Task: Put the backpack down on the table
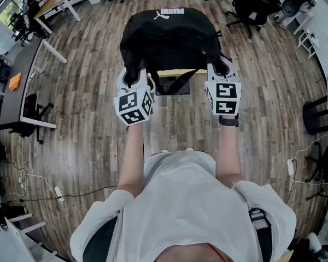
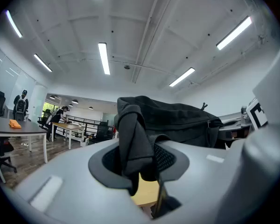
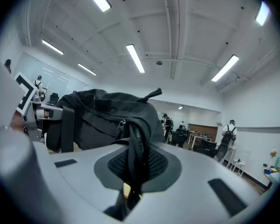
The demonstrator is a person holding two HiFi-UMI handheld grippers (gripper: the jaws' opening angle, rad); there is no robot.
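Step in hand, as judged from the grip: the carry, just ahead of the set-down. The left tongs are narrowed onto a thick fold of black fabric at the near left corner of the backpack, and the fold fills the gap between the pads. The right tongs are almost fully closed on a thinner, zip-edged fold at the near right corner. Neither pair has anything else in it. Both point roughly level and away from the person, side by side, with the bag slung between and beyond them. In the head view the backpack sits directly in front of the two tongs, its logo panel on the far side and a loose strap hanging below its near edge. Under that edge shows a pale yellow strip, taken to be the worktop, which also appears as a yellow patch low between the jaws in both gripper views. Whether the bag's base already rests on the worktop or hangs just above it cannot be told. All around is wood-plank floor, with office chairs and desks well apart. The next move likely calls for lowering both tongs together and evenly until the worktop bears the bag. Only then should both grips be released, since freeing one first could let the bag tip or slide off the small top.
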